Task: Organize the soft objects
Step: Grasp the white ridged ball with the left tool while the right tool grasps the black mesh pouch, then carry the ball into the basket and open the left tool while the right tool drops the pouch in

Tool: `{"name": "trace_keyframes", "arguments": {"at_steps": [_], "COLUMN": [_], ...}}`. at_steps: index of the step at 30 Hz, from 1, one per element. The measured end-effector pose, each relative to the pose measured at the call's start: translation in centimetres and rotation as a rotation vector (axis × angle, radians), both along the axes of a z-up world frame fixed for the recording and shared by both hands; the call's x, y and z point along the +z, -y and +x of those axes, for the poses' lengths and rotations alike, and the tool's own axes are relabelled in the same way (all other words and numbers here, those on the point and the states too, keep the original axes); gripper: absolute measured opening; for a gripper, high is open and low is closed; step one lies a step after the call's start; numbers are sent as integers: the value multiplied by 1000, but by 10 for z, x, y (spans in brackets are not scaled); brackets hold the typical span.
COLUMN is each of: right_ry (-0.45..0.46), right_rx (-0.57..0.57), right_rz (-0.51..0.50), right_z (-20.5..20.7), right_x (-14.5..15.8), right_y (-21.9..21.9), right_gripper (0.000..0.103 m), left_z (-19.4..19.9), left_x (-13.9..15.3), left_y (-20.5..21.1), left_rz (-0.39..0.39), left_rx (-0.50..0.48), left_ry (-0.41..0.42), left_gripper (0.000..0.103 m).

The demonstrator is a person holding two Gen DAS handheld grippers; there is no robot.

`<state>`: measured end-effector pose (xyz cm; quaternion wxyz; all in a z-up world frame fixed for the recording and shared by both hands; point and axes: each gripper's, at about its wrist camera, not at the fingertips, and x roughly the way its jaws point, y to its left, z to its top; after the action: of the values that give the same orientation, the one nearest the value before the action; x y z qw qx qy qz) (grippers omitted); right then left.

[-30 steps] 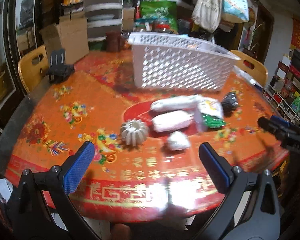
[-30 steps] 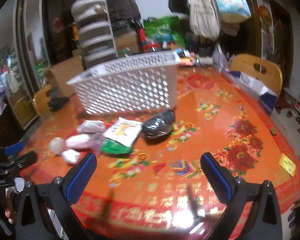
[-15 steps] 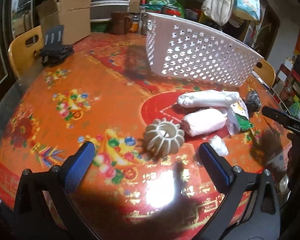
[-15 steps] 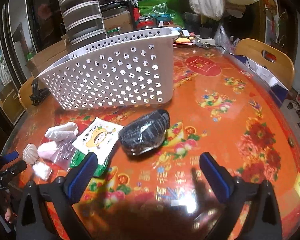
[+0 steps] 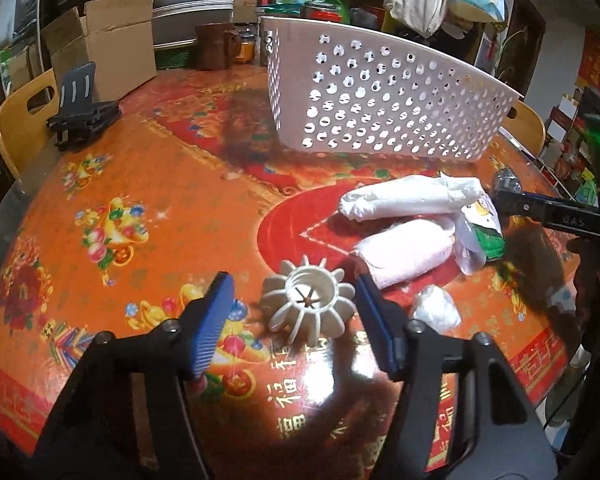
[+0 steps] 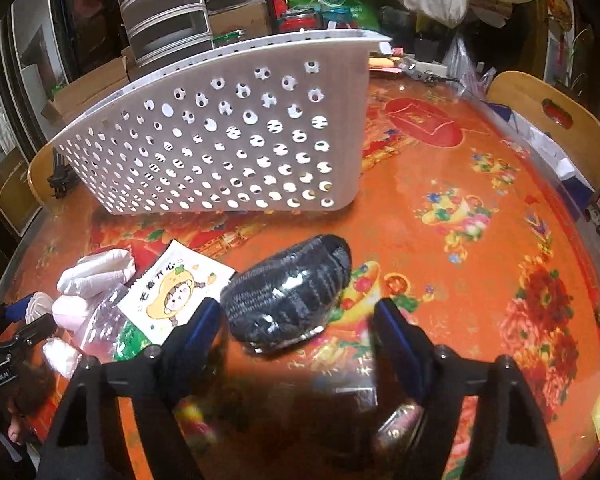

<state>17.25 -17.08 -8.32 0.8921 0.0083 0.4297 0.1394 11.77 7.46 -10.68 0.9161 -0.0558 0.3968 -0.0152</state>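
Our left gripper (image 5: 294,307) is closing around the ribbed cream toy (image 5: 307,300), which lies on the tabletop (image 5: 172,184) between the pads, not yet pressed. Our right gripper (image 6: 298,322) is closing too, its pads flanking the dark wrapped bundle (image 6: 286,300) without touching. Behind them stands the white perforated basket (image 6: 236,140), with white rolls (image 5: 410,200) and a cartoon packet (image 6: 172,292) between the two.

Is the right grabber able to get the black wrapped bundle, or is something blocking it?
Probably yes. The black bundle lies right ahead of the right gripper, whose jaws are closing with nothing pressing on it yet. The snack packet touches its side, but nothing covers it.
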Motion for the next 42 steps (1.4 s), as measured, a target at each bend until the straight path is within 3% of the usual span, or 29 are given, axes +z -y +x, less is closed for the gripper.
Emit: {"name": "trace_keyframes", "arguments": {"at_steps": [3, 6, 10, 22, 33, 36, 42], "right_ry": [-5, -14, -9, 138, 253, 275, 293], "right_rx": [4, 19, 37, 76, 121, 127, 151], "right_rz": [-22, -30, -28, 25, 27, 32, 9], "right_z": [6, 9, 9, -24, -31, -21, 16], "right_x": [0, -1, 0, 42, 106, 128, 156], "right_y": [-5, -9, -10, 4, 4, 5, -7], "right_gripper": [77, 66, 59, 57, 57, 57, 57], "left_z": [1, 1, -1, -8, 13, 26, 78], "left_x": [0, 1, 1, 32, 110, 140, 191], "left_y": [0, 1, 2, -7, -6, -8, -7], "left_rz": [-7, -14, -10, 8, 55, 65, 35], "left_rx": [-10, -27, -28, -14, -42, -42, -53], "left_ry": [4, 8, 18, 78, 174, 211, 207], "left_gripper": [49, 41, 41, 41, 41, 41, 41]}}
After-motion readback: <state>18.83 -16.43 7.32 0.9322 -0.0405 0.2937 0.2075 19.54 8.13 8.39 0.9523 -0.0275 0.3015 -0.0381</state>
